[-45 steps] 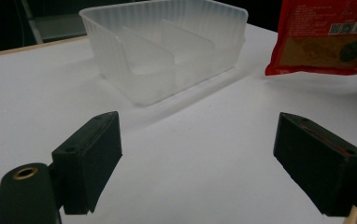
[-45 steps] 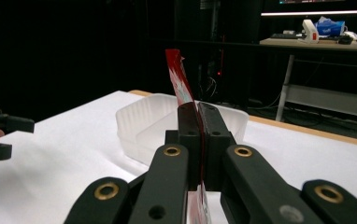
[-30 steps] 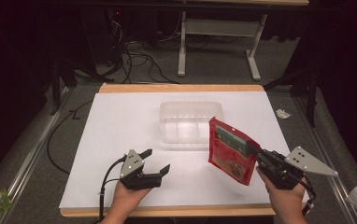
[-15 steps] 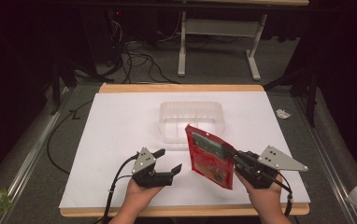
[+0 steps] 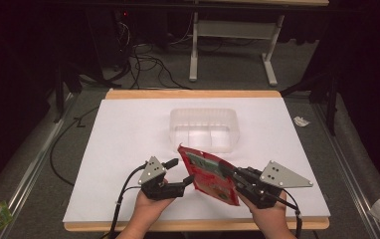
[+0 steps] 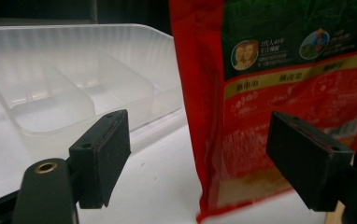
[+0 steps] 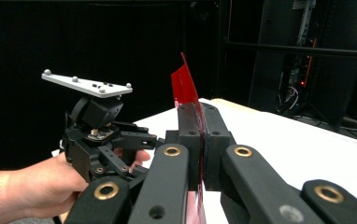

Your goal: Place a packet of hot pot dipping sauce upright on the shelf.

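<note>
lab: floor cables (image 5: 143,59), equipment rack (image 7: 307,56)

No legible text on the red pouch (image 6: 279,93)

The flat red foil snack pouch (image 5: 209,175) hangs from my right tool (image 5: 229,172), pinched by one edge between jaws pressed tight together, its thin red edge rising above them in the right gripper view (image 7: 184,88). In the high view it sits tilted over the near part of the white tabletop (image 5: 128,134), just in front of the clear plastic compartment tray (image 5: 204,113). Its printed face is red with a dark green panel across the upper part, a gold band with writing and small round portrait pictures (image 6: 279,88). In the left gripper view its left edge stands between the spread jaws of my left tool (image 5: 178,172), with its bottom seam close above the tabletop.
</note>
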A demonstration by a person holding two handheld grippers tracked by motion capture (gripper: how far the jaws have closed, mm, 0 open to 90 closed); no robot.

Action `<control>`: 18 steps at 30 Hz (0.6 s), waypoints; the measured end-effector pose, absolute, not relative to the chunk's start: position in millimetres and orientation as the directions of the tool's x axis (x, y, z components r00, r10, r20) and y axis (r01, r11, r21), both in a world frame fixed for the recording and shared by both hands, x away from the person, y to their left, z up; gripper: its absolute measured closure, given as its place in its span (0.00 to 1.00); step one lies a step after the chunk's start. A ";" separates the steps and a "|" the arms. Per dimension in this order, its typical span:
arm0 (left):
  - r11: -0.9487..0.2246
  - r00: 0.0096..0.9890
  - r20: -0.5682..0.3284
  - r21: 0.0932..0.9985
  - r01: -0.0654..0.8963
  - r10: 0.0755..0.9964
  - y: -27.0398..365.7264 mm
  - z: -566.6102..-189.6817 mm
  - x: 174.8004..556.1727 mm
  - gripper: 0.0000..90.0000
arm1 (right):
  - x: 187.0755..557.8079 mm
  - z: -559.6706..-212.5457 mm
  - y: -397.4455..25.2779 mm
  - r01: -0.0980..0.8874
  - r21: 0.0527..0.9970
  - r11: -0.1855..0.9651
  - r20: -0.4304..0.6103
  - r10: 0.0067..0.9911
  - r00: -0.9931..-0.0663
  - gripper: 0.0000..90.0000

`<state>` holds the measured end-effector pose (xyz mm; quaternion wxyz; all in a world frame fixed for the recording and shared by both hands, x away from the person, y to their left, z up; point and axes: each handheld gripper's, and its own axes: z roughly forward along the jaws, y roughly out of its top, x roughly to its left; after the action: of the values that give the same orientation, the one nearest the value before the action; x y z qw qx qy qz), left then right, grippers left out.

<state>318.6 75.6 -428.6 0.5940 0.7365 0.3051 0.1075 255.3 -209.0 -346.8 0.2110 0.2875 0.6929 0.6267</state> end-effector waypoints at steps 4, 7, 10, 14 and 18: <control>-0.091 0.821 -0.236 0.940 0.328 0.520 74.3 -427.7 317.6 0.39 | 254.5 -348.2 -206.4 0.135 0.990 0.050 0.071 0.647 -0.760 1.00; -0.086 0.823 -0.238 0.942 0.326 0.516 74.2 -426.0 315.5 0.51 | 254.3 -350.1 -203.2 0.134 0.989 0.067 0.059 0.647 -0.760 1.00; -0.074 0.816 -0.233 0.945 0.318 0.529 78.6 -423.8 314.7 0.65 | 253.9 -350.9 -203.2 0.134 0.989 0.068 0.057 0.656 -0.753 1.00; -0.054 0.807 -0.219 0.954 0.295 0.548 82.7 -419.5 312.5 0.81 | 255.7 -351.4 -207.3 0.137 0.989 0.056 0.065 0.664 -0.745 1.00; -0.065 0.799 -0.170 0.965 0.253 0.576 82.4 -415.0 308.7 0.95 | 258.7 -354.2 -210.0 0.144 0.988 0.053 0.070 0.681 -0.729 1.00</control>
<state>308.7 82.4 -415.0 0.6196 0.7181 0.2887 0.1304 258.7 -210.0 -354.2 0.2162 0.2977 0.6925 0.6205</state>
